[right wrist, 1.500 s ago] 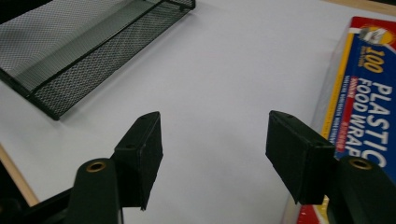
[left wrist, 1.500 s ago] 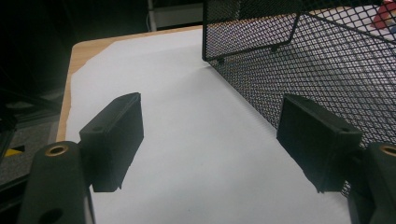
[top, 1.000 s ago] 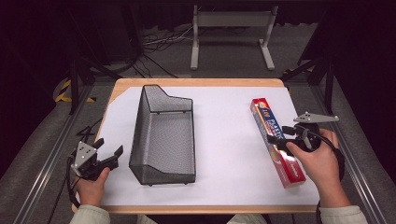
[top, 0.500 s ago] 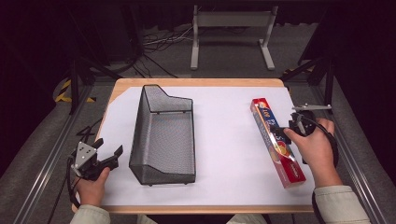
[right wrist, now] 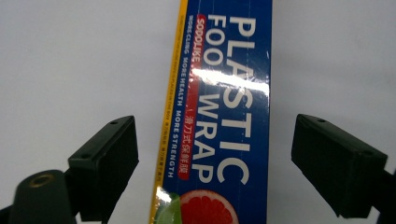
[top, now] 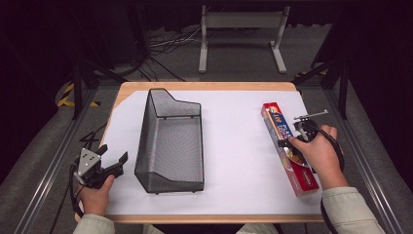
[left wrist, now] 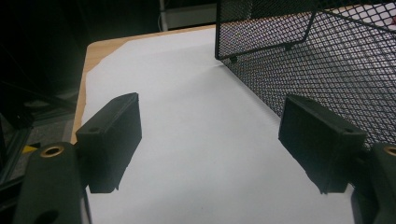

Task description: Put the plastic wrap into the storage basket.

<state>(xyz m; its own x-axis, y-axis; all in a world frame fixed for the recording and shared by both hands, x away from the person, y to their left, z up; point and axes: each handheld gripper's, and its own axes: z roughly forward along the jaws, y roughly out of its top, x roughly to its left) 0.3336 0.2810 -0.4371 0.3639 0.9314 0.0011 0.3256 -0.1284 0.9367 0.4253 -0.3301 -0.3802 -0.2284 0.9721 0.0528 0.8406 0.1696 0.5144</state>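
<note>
One long blue-red plastic wrap box point(right wrist: 219, 116) lies flat; right claw point(right wrist: 224, 163) agape astride it, jaws just widened.

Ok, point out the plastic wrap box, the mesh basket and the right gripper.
plastic wrap box point(right wrist: 224, 116): right gripper view, printed blue top face.
mesh basket point(top: 146, 131): high view, left wall.
right gripper point(top: 288, 142): high view, midway between its open jaws, over the box.
</note>
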